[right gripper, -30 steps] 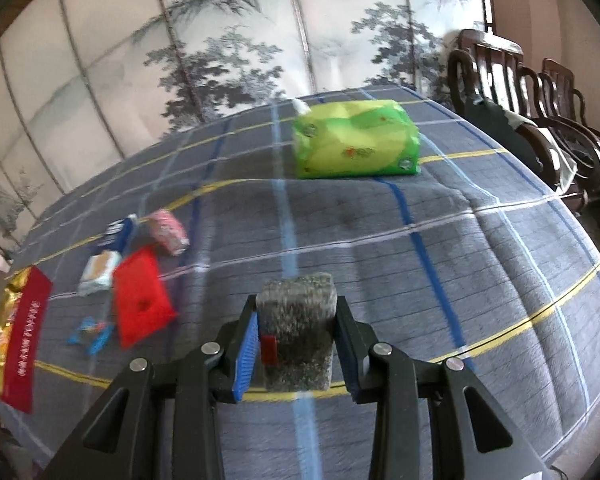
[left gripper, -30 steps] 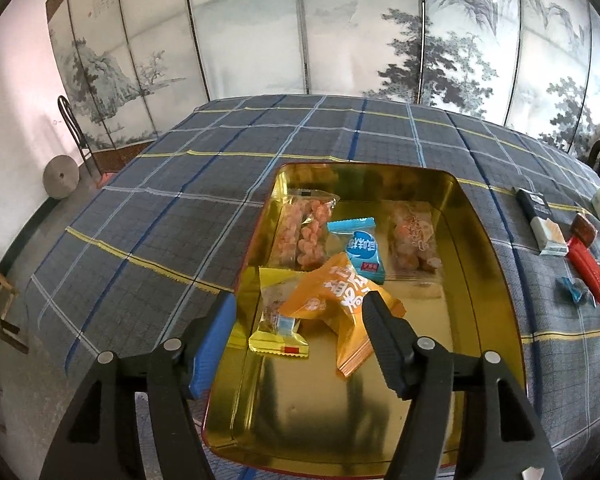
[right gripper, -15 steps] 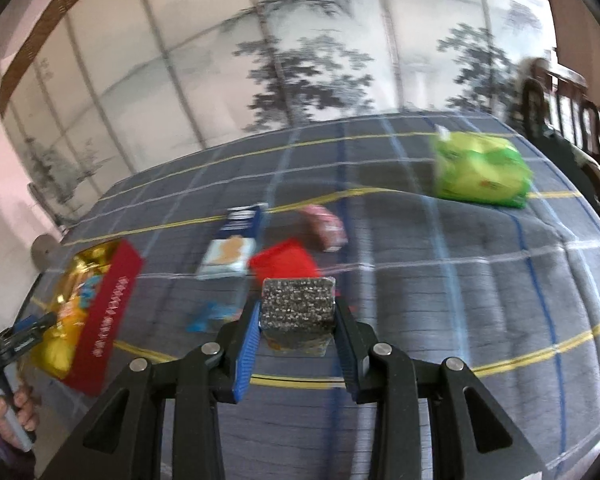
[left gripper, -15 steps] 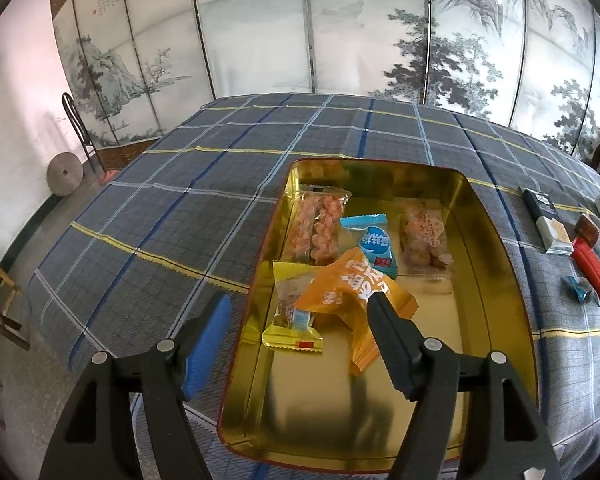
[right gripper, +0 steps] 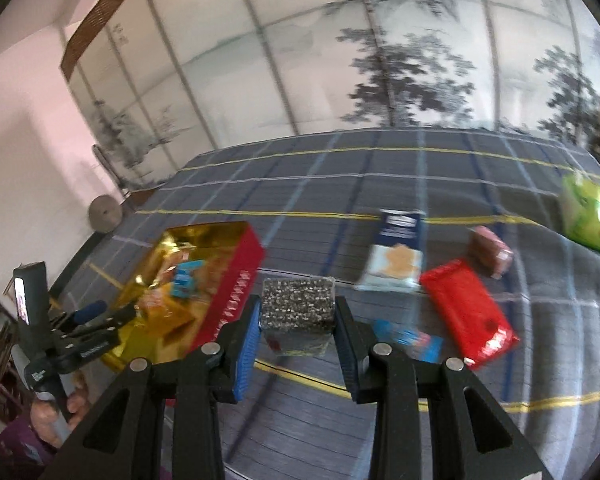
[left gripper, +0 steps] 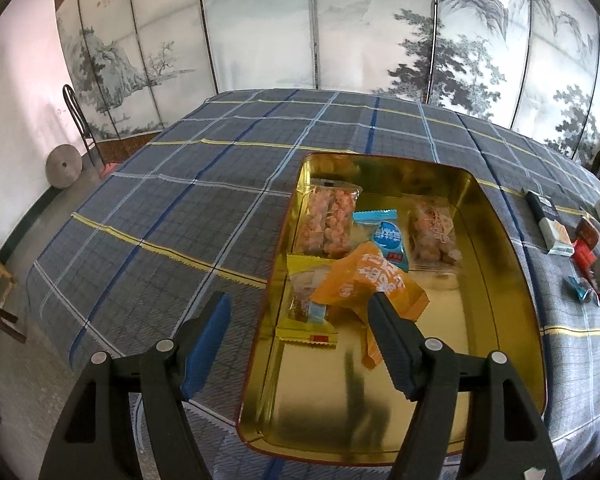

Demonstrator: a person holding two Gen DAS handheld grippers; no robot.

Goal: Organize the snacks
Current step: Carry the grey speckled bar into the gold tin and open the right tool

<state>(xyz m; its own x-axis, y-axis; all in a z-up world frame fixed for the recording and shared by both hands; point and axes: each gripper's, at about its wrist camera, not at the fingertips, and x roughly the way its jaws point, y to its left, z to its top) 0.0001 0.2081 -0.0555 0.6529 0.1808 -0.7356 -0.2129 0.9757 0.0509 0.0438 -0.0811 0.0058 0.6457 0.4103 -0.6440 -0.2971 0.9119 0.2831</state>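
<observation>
Right gripper (right gripper: 296,320) clamps a speckled snack (right gripper: 298,307) at lower centre, tin (right gripper: 236,280) to its left. Left gripper (left gripper: 300,312) hangs spread and empty, straddling the tin's left rim at lower centre.

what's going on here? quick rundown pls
A person is sorting snacks into a gold tin on a plaid-covered table. The right gripper is shut on a dark speckled snack block, held above the table near the tin. The left gripper hangs open and empty over the tin's near edge. Several packets, including an orange packet, lie inside; others remain on the cloth.
</observation>
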